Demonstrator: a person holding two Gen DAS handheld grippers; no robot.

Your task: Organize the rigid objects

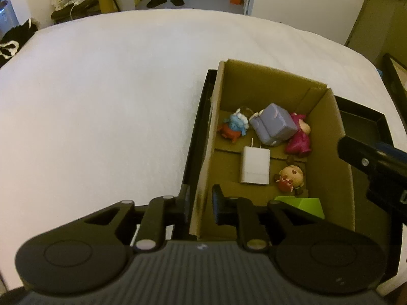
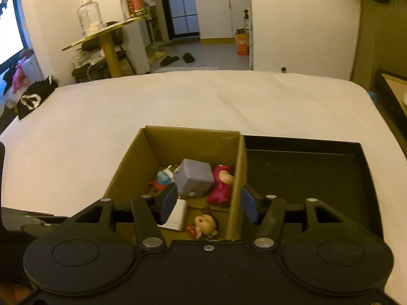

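A cardboard box (image 1: 257, 81) is seen standing in a black tray (image 1: 366, 119) near the right edge of a white bed (image 1: 101, 96). The box's left wall is straddled by the left gripper (image 1: 201, 203), jaws apart. Inside are seen a white charger (image 1: 255, 169), a purple block toy (image 1: 273, 124), a blue figurine (image 1: 235, 125), a pink figurine (image 1: 300, 137), a round-headed doll (image 1: 290, 175) and a green piece (image 1: 305, 204). The right gripper (image 1: 374, 167) is seen above the box's right wall.

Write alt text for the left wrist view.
The left gripper straddles the near left wall of an open cardboard box that sits in a black tray on a white bed. Inside lie a white charger, a lavender block toy, three small figurines and a green piece.
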